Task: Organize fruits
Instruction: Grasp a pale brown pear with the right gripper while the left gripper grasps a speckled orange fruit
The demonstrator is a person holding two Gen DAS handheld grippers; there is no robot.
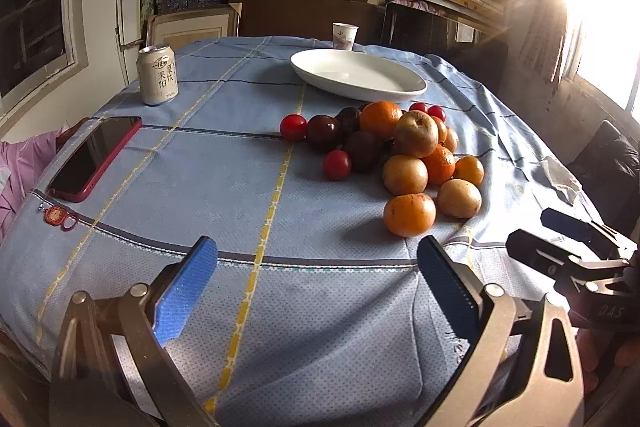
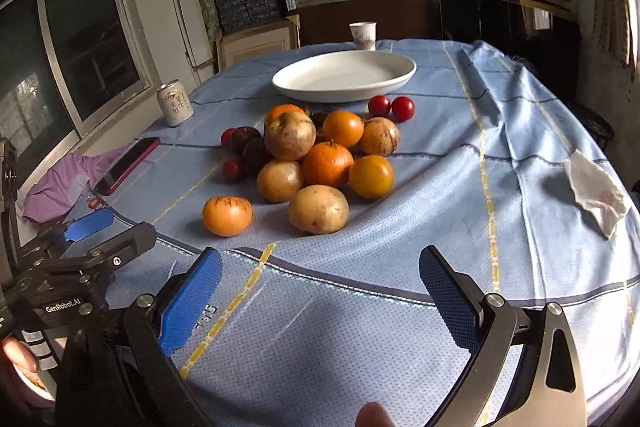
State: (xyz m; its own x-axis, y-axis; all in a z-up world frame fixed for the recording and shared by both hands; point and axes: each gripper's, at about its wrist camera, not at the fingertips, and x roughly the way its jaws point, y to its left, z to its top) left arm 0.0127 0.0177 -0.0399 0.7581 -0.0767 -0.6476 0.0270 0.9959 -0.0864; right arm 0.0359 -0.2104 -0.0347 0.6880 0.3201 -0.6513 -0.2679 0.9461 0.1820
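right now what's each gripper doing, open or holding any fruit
Left gripper: open, holding nothing, short of the fruit pile.
Right gripper: open, holding nothing.

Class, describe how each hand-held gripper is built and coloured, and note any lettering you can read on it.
Each hand-held gripper, left and right, has two flat fingers faced with blue ribbed pads on grey metal linkages with round pivot bolts. The black body of the left one reads "GenRobot.AI".

Loose heap of mixed fruit (image 2: 320,155) on blue-clothed surface: orange mandarins, tan-brown round pears, dark plums, small red cherry tomatoes. One mandarin (image 2: 227,215) slightly apart at near-left. Empty white oval ceramic plate (image 2: 344,77) just behind heap.
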